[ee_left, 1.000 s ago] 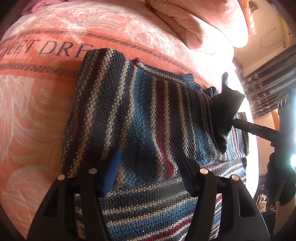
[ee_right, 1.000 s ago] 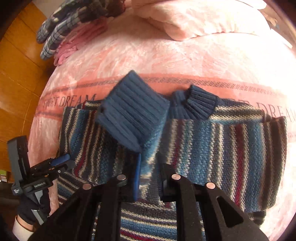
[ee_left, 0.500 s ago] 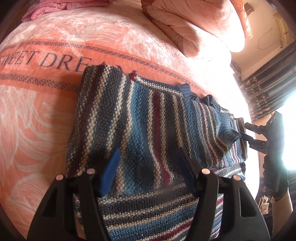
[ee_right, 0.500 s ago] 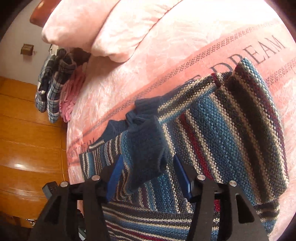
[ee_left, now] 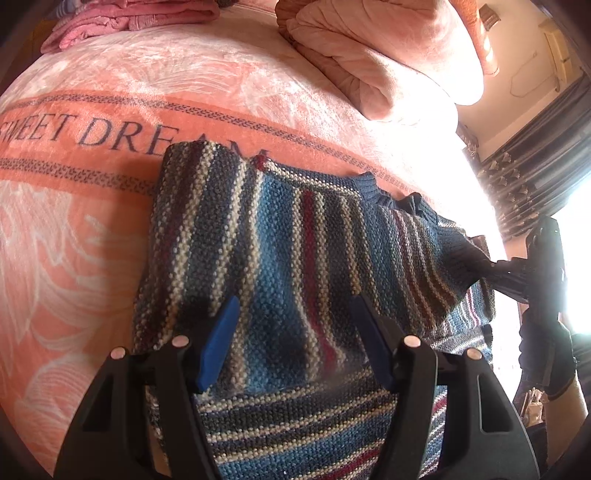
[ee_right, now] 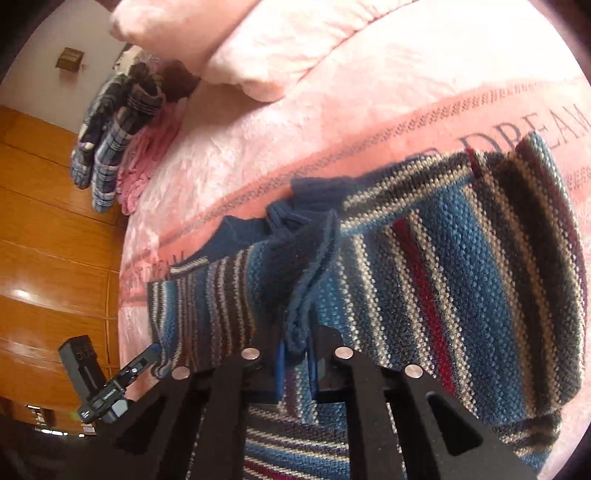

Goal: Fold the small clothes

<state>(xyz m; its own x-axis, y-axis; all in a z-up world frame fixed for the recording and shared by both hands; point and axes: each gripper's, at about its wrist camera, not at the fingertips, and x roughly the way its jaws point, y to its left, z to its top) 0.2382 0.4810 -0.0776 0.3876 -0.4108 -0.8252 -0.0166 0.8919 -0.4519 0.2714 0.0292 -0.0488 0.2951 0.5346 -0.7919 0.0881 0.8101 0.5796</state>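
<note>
Left wrist view: striped knit sweater (ee_left: 295,258) lies partly folded on the pink "SWEET DREAM" blanket (ee_left: 92,184), covering the tail of the lettering. Left gripper (ee_left: 293,343) hovers over the sweater's near part w/ jaws spread wide, blue pads (ee_left: 218,339) apart, nothing between them but fabric below. Pink pillows (ee_left: 388,66) piled at the far end of the bed, pink folded clothes (ee_left: 129,18) at top left edge. Right gripper (ee_left: 517,277) visible at the sweater's far right edge, meeting the dark cuff area; glare from window beside dark curtains (ee_left: 535,166) washes out detail there, so its grip can't be read from here. Gloved hand (ee_left: 546,350) holds it.

Right wrist view: right gripper (ee_right: 297,362) jaws nearly closed, pinching a fold of blue ribbed cuff (ee_right: 299,295) of the sweater (ee_right: 443,277) between the blue pads. Navy collar (ee_right: 295,206) bunched just beyond. Sleeve fabric blocks the fingertips. Left gripper (ee_right: 147,356) pokes in at lower left by the sweater's edge. Plaid garment (ee_right: 114,129) and pink clothes (ee_right: 144,166) sit at the bed's far corner, near a pillow (ee_right: 240,44); wood panelling (ee_right: 48,240) behind
</note>
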